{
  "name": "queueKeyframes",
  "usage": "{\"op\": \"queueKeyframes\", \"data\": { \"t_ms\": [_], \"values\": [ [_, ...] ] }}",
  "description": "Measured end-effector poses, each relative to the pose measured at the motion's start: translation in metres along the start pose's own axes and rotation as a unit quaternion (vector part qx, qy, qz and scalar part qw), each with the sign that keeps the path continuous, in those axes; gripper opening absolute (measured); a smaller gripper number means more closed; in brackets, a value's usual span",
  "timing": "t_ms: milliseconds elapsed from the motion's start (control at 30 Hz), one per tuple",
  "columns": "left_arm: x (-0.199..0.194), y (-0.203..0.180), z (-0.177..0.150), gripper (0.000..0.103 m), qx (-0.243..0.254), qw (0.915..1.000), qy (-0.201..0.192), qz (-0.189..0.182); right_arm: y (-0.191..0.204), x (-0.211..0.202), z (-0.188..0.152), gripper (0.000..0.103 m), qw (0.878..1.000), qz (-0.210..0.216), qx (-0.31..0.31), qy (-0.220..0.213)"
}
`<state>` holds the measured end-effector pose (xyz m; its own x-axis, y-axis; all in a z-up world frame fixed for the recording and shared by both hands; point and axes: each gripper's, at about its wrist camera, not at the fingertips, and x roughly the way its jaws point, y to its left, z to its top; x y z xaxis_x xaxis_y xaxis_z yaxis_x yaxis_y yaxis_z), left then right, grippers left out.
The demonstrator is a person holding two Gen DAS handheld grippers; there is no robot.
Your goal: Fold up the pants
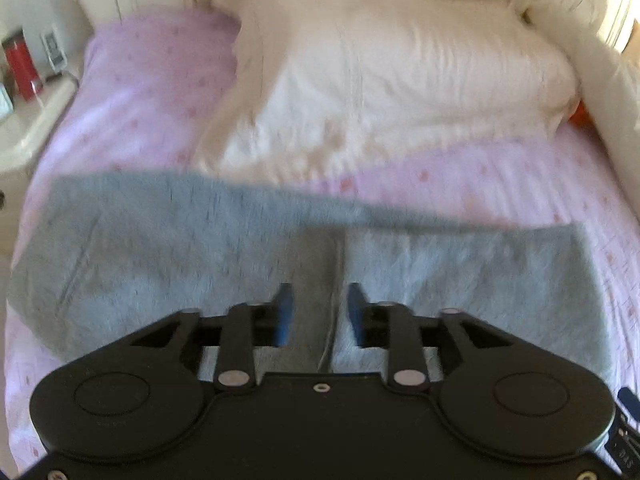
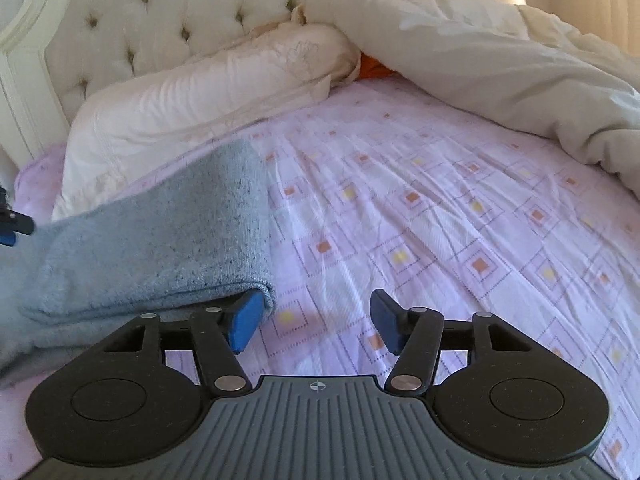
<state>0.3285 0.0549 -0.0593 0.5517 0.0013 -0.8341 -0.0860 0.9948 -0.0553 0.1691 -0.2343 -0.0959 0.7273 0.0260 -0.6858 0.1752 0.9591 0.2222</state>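
Lying flat across the bed (image 2: 440, 208), the grey pants (image 1: 200, 248) stretched from left to right on the pink patterned sheet, folded into a long band just below a white pillow (image 1: 380, 88). The left gripper (image 1: 320, 314) hung above the middle of the garment with its blue fingers (image 1: 285, 312) apart; only a darker strip of the cloth and a thin cord showed in the gap, and the pads did not press on anything. The left wrist view was blurred. The right gripper (image 2: 316, 320) stood at one end of the pants (image 2: 160, 240), its fingers spread wide over bare sheet; the left finger (image 2: 246, 320) lay against the folded corner of the cloth, whether touching it could not be told, and the right finger stood clear. A cream duvet (image 2: 500, 64) was bunched at the far right of the bed, a tufted headboard (image 2: 140, 12) behind the pillow. A red container (image 1: 20, 64) stood on a bedside stand.
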Motion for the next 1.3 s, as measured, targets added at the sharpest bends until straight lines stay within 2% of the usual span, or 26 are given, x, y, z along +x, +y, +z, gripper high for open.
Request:
{"op": "queueKeyframes", "data": {
  "t_ms": [167,233,267,300,433,600,700,800,867,1033,1133,1233,1300],
  "values": [
    [-0.005,-0.044,0.011,0.046,0.049,0.9981,-0.004,-0.036,0.001,-0.006,0.002,0.056,1.000,0.004,-0.003,-0.007],
    [-0.004,-0.069,0.013,0.047,0.068,0.9959,-0.002,-0.059,-0.001,-0.005,0.003,0.055,1.000,-0.029,-0.004,0.004],
    [-0.002,-0.083,0.014,0.047,0.077,0.9946,0.000,-0.069,-0.004,-0.004,0.003,0.049,0.999,-0.051,0.002,0.007],
    [0.001,-0.095,0.014,0.047,0.084,0.9934,0.003,-0.078,-0.010,-0.005,0.004,0.047,0.998,-0.061,0.016,0.006],
    [0.020,-0.146,0.015,0.048,0.113,0.9880,0.022,-0.103,-0.029,-0.013,0.012,0.047,0.996,-0.064,0.066,-0.023],
    [0.059,-0.189,0.018,0.047,0.114,0.9875,0.051,-0.096,-0.034,-0.012,0.015,0.047,0.995,-0.052,0.075,-0.036],
    [0.089,-0.206,0.019,0.047,0.122,0.9874,0.071,-0.071,-0.035,-0.010,0.017,0.047,0.995,-0.049,0.074,-0.044],
    [0.090,-0.225,0.017,0.047,0.161,0.9847,0.049,-0.045,-0.043,-0.014,0.019,0.047,0.993,-0.051,0.093,-0.055],
    [0.082,-0.230,0.016,0.047,0.178,0.9822,0.046,-0.037,-0.048,-0.017,0.019,0.047,0.991,-0.054,0.108,-0.062],
    [0.038,-0.208,-0.005,0.047,0.158,0.9839,0.035,-0.076,-0.051,-0.020,0.020,0.047,0.989,-0.048,0.119,-0.068],
    [0.029,-0.200,-0.029,0.047,0.143,0.9846,0.053,-0.086,-0.046,-0.022,0.020,0.047,0.991,-0.046,0.104,-0.075],
    [0.036,-0.198,-0.054,0.047,0.154,0.9811,0.084,-0.081,-0.040,-0.022,0.020,0.047,0.992,-0.044,0.085,-0.082],
    [0.032,-0.199,-0.063,0.049,0.168,0.9810,0.059,-0.078,-0.036,-0.021,0.020,0.047,0.993,-0.043,0.074,-0.087]
  ]
}}
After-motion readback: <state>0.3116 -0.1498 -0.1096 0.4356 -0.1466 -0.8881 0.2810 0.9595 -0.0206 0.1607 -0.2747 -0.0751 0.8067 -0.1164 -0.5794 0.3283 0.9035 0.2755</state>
